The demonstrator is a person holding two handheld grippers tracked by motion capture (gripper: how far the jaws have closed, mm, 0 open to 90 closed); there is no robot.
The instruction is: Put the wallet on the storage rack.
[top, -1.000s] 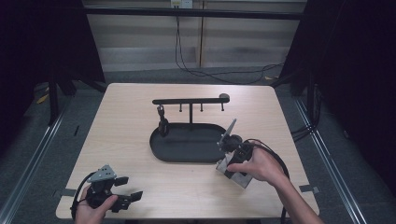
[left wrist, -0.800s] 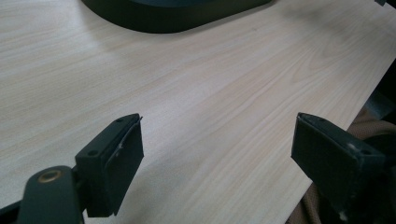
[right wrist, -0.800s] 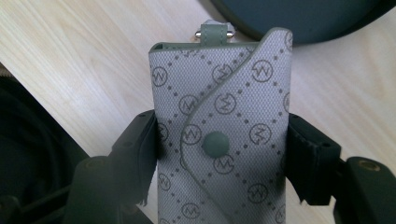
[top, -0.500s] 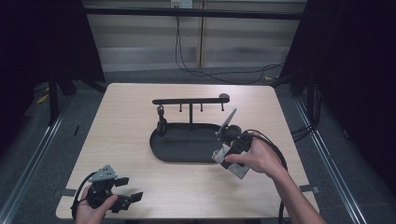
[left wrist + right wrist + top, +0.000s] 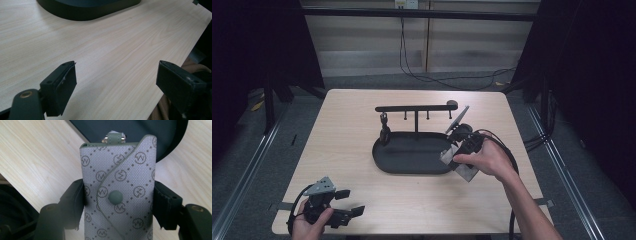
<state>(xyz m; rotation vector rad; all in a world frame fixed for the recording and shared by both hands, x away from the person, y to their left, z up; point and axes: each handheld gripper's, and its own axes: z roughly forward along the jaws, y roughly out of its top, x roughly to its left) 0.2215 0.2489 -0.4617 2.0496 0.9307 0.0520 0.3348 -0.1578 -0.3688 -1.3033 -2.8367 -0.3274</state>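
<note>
A grey monogram-patterned key pouch [image 5: 120, 170] with a snap flap stands upright between my right gripper's [image 5: 117, 202] jaws, which are shut on its sides. In the high view the right gripper [image 5: 460, 131] holds the pouch [image 5: 458, 118] tilted, just off the right end of the black hook rack [image 5: 414, 108] and over the right rim of the black oval tray [image 5: 412, 167]. My left gripper [image 5: 351, 202] rests low at the table's front left corner, open, with nothing between its jaws [image 5: 117, 75]. A small dark item [image 5: 385, 129] hangs at the rack's left end.
The tray's rim [image 5: 87, 10] lies far ahead of the left gripper over bare wood. A cable [image 5: 507, 150] loops from the right gripper across the table's right side. The table edge runs close beside the left gripper. Dark floor and rails surround the table.
The right gripper has risen and moved away from the person with the pouch, toward the rack's right end. The left gripper has stayed in place.
</note>
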